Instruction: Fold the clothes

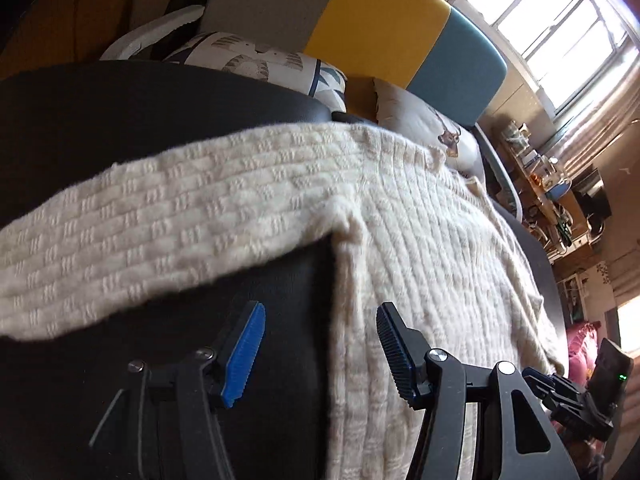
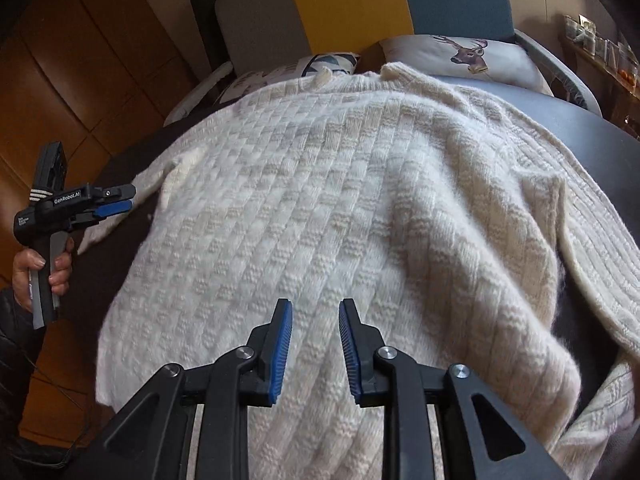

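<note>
I am looking down on a cream knit sweater [image 2: 320, 184] that is lying spread over the dark desk [image 1: 120, 112], its body flat and reaching toward the far edge beside the deer cushion [image 2: 460, 54]. One sleeve [image 1: 160, 220] is stretching out across the desk's left side, while the other [image 2: 592, 248] is draping over the right edge, so I am judging the folding barely begun, with both sleeves and the body yet to be turned in. I am holding the left hand-held gripper [image 1: 320, 354] with fingers wide apart and empty over the sweater's side seam, and the right hand-held gripper [image 2: 316, 354] narrowly apart, gripping nothing, above the hem.
</note>
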Demonstrator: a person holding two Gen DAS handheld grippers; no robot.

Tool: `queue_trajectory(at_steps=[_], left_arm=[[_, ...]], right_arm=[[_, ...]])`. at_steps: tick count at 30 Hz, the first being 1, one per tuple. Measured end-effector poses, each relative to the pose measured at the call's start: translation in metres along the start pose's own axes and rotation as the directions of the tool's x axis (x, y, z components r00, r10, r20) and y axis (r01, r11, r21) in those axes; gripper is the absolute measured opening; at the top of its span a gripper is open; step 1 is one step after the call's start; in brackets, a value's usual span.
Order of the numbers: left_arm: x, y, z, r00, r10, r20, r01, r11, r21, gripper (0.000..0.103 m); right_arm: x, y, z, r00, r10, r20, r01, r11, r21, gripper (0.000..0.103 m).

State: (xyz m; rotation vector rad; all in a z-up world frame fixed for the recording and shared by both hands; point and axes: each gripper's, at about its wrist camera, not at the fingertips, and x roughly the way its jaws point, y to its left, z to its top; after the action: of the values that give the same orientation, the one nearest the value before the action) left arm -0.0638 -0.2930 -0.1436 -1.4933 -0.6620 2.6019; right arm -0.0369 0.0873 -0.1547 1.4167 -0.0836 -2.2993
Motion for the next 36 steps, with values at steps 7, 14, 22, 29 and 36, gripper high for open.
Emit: queue_trajectory(at_steps=[7,14,22,29,36], left_arm=[[0.038,-0.015,0.018,0.999,0.038,0.012,-0.038,0.999,0.036,0.060],[0.052,-0.045,0.025,0.976,0.200,0.082,-0.213,0.957,0.198,0.005],[0.052,-0.028,0.023,0.991,0.128,0.033,-0.132,0.982,0.136,0.018],[-0.006,-0.025,-0.023,0.999,0.006,0.032,-0.008,0.996,0.085,0.046],[-0.034,-0.025,-0.103,0.999,0.022,-0.030,-0.021,0.999,0.044,0.054]], right_arm=[[-0.002,0.016,-0.023,0.997,-0.073,-0.034,0.069,0.994,-0.090,0.024],[0.010,0.004,-0.023,0.978,-0.186,-0.096,0.174,0.977,-0.121,0.024],[0.007,-0.003,-0.027,0.973,-0.200,-0.115,0.185,0.974,-0.128,0.023],[-0.016,-0.017,-0.031,0.996,-0.064,-0.064,0.064,0.998,0.000,0.025],[-0.059,-0.032,-0.062,0.997,0.073,-0.019,-0.071,0.993,0.090,0.025]])
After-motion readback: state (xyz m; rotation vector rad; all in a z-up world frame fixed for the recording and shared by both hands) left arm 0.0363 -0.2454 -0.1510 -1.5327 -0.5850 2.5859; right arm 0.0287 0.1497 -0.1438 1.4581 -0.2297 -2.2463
